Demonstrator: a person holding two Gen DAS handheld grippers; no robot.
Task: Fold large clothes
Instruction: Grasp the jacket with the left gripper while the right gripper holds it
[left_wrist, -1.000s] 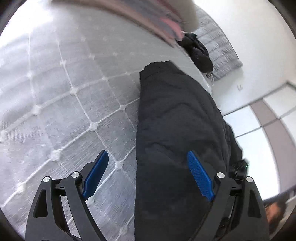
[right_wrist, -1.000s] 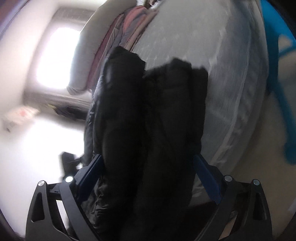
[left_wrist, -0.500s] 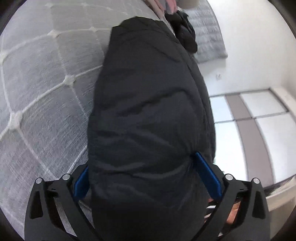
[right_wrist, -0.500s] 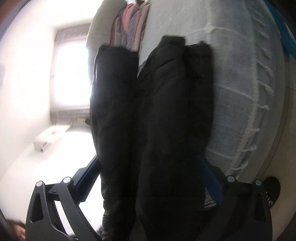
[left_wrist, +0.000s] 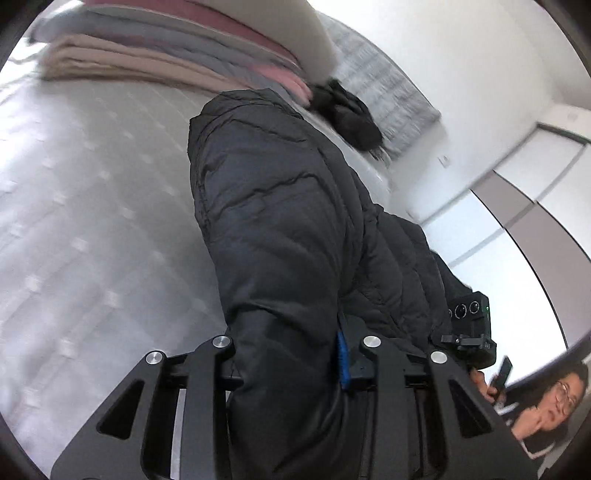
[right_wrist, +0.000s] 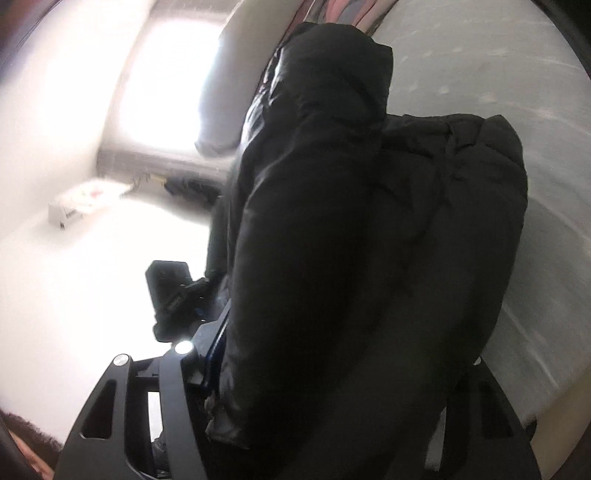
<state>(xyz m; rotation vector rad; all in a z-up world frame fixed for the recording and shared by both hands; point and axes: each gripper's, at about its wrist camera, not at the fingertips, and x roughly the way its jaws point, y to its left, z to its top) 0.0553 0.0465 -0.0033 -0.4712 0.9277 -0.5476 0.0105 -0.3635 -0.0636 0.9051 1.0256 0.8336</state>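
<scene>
Left gripper (left_wrist: 288, 354) jaws just closed in, clamped on a fold of the black puffer jacket (left_wrist: 280, 229); right gripper (right_wrist: 332, 369) likewise pinches its thick bundle. Jacket stretches away over the grey quilted mattress (left_wrist: 85, 221), folded blankets (left_wrist: 155, 62) stacked beyond.

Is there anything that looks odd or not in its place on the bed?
Nothing is spilled or damaged. The black padded jacket lies near the bed edge and partly hangs off it, bunched up. A small dark garment lies loose beside the folded blankets.
</scene>
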